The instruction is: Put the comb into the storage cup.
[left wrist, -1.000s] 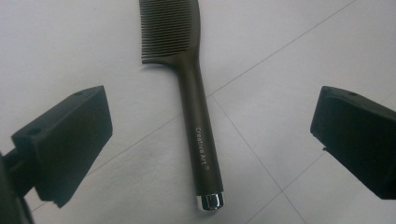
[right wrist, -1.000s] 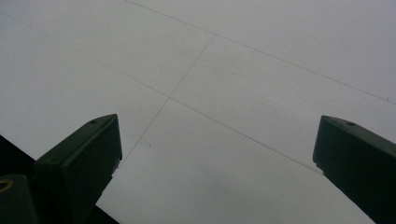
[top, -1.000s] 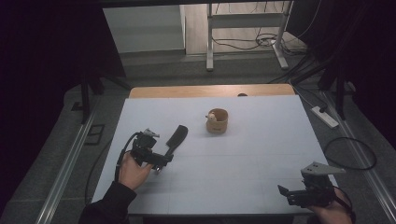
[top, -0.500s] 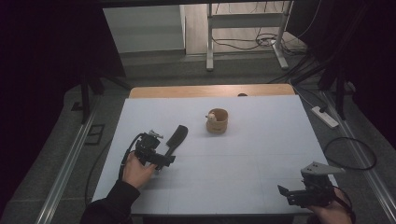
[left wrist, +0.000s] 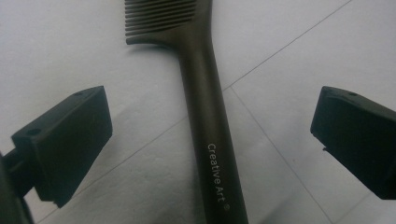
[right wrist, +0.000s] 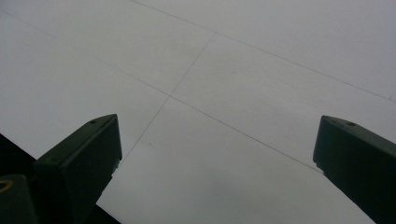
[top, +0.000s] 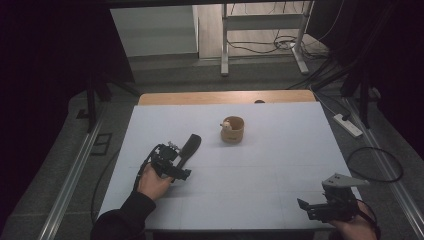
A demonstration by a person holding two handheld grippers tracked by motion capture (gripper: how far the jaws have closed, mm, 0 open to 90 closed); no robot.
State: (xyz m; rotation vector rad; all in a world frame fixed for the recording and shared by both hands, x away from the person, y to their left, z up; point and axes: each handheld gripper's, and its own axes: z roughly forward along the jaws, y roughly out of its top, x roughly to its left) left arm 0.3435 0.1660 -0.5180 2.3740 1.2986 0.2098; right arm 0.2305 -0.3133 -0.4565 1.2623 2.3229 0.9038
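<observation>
The dark comb (left wrist: 205, 107) is lying flat on the white table (top: 280, 165), and its handle is carrying the pale lettering "Creative Art" with a small registered mark, running lengthwise toward the handle's end. In the left gripper view the left gripper (left wrist: 210, 135) is standing with its jaws wide apart, the handle passing between them without touching either, and the comb's teeth are pointing off at 12 o'clock. From the high view the comb (top: 189, 147) is lying at about 1 o'clock from the left gripper (top: 176, 169), left of the table's middle. The right gripper (right wrist: 215, 158) is hanging with jaws apart over bare table at the near right corner, well apart from the comb. A small tan cup (top: 232, 129) is sitting at 2 o'clock from the comb.
</observation>
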